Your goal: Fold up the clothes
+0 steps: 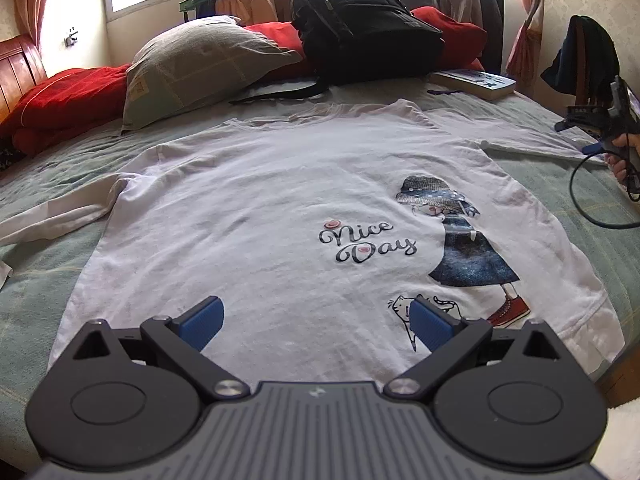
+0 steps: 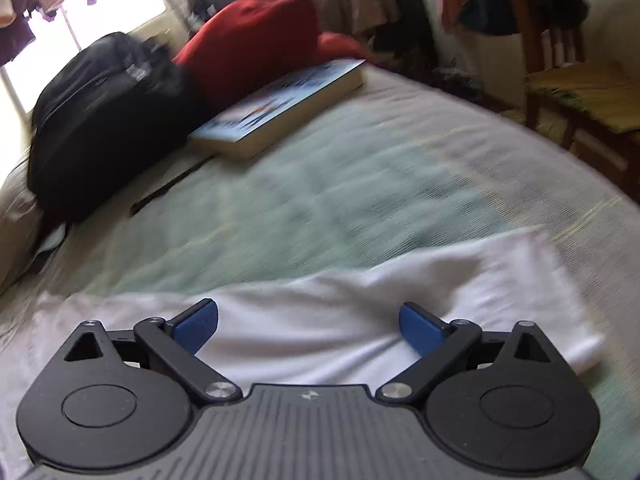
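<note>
A white long-sleeved shirt (image 1: 260, 208) with a "Nice Day" print and a drawn girl lies spread flat, front up, on the green bedspread (image 1: 36, 280). My left gripper (image 1: 316, 322) hovers open over the shirt's hem, nothing between its blue pads. The right gripper (image 1: 600, 120), held by a hand, shows at the far right edge of the left wrist view near the end of the right sleeve. In the right wrist view, which is blurred, my right gripper (image 2: 308, 326) is open just above the white sleeve (image 2: 400, 300).
A black backpack (image 1: 364, 24), a grey pillow (image 1: 200, 68), red bedding (image 1: 60, 100) and a book (image 1: 476, 80) sit at the head of the bed. A black cable (image 1: 580, 200) loops over the right side. A wooden chair (image 2: 580, 92) stands beside the bed.
</note>
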A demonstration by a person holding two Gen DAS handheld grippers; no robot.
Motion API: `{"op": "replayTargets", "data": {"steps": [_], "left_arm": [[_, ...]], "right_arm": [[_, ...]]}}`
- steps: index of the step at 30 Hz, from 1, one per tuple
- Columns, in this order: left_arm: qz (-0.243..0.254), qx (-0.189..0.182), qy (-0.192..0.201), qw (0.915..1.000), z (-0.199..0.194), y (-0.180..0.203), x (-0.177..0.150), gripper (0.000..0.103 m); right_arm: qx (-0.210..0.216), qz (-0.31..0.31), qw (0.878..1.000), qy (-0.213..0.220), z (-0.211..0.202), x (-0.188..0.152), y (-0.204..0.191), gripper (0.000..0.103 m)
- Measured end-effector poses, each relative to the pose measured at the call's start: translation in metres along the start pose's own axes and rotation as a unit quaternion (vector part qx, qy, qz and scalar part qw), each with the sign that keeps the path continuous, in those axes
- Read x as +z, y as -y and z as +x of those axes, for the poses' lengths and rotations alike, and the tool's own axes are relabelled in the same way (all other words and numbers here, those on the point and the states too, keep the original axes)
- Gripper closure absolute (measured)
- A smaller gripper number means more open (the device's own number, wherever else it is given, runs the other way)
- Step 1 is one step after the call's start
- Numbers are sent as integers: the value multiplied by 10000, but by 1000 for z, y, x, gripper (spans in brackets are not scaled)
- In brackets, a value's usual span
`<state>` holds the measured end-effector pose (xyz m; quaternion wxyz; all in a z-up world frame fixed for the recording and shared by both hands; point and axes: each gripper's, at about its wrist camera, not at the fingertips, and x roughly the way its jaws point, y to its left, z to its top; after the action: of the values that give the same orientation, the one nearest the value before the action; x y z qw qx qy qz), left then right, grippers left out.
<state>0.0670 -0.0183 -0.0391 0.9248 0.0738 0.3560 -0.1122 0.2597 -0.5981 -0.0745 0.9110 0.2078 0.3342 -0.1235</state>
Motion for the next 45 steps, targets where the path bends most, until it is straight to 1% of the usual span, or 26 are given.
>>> {"op": "replayTargets", "data": {"steps": [1, 3, 5, 9, 12, 13, 14, 15, 16, 18, 20, 22, 23, 25, 27, 28, 30, 32, 34, 36, 37, 38, 41, 42, 44, 45], "left_arm": [[-4, 11, 3, 10000, 0, 0, 0, 4], [3, 20, 4, 10000, 0, 0, 2, 4], [23, 14, -4, 10000, 2, 2, 3, 4], [107, -85, 10, 9999, 5, 8, 7, 4], [143, -178, -1, 9997, 6, 11, 6, 4], [151, -175, -12, 9997, 5, 11, 5, 4], [146, -159, -29, 9998, 5, 11, 4, 4], [130, -133, -45, 9998, 5, 10, 4, 4], [110, -107, -48, 9999, 5, 9, 4, 4], [73, -77, -33, 9999, 4, 5, 5, 4], [33, -124, -25, 9999, 6, 1, 6, 4], [13, -81, -69, 9999, 9, -2, 7, 4], [43, -29, -91, 9999, 10, -3, 7, 4], [93, 57, -126, 9999, 11, -5, 6, 4], [100, 92, -149, 9998, 12, -10, 5, 4], [75, 113, -184, 9997, 14, -14, 4, 4], [-2, 157, -272, 9995, 19, -24, 2, 4], [-101, 196, -367, 9991, 25, -34, 0, 4], [-234, 194, -470, 9984, 31, -42, -6, 4], [-345, 113, -509, 9980, 33, -48, -12, 4], [-389, 94, -493, 9980, 31, -50, -15, 3], [-386, 83, -481, 9981, 30, -50, -18, 2], [-288, 64, -456, 9985, 23, -49, -25, 2], [-272, 47, -442, 9986, 21, -49, -28, 1], [-242, 19, -407, 9989, 16, -50, -33, 1], [-234, 11, -390, 9990, 14, -50, -36, 1]], "right_arm": [[-240, 43, 9997, 35, -1, 3, 7, 4], [-352, 232, 9991, 57, -8, 7, 19, 4], [-256, 366, 9990, 62, -18, 6, 23, 4], [141, 42, 9999, -55, -33, -8, 7, 3], [-233, -100, 9995, -184, -30, -14, 11, 3], [-412, 10, 9990, -156, -30, -14, 17, 10], [-577, 125, 9982, -127, -30, -13, 22, 12], [-564, 300, 9979, -83, -33, -12, 23, 12], [-657, 335, 9973, -51, -36, -11, 18, 9], [-969, -66, 9952, -80, -41, -13, -8, 6], [-667, -538, 9961, -207, -46, -20, -39, 6], [-70, -926, 9952, -314, -52, -29, -75, 5], [283, -1159, 9922, -360, -55, -34, -95, 5], [992, -1647, 9803, -449, -63, -48, -135, 4], [1600, -2184, 9614, -497, -72, -64, -174, 3], [1877, -2452, 9497, -522, -77, -73, -194, 2], [2336, -2948, 9246, -595, -83, -88, -231, 1], [2673, -3329, 9017, -676, -87, -102, -263, 1], [2962, -3423, 8877, -837, -84, -112, -285, 0], [3134, -3476, 8764, -1133, -78, -127, -303, 0], [3109, -3562, 8732, -1184, -77, -137, -309, 0], [3006, -3666, 8718, -1231, -75, -147, -313, 0], [2558, -3941, 8739, -1250, -76, -176, -309, 0], [2377, -4065, 8742, -1189, -79, -185, -303, 0], [2086, -4333, 8726, -853, -95, -206, -290, 0], [2011, -4309, 8764, -761, -104, -211, -282, 0]]}}
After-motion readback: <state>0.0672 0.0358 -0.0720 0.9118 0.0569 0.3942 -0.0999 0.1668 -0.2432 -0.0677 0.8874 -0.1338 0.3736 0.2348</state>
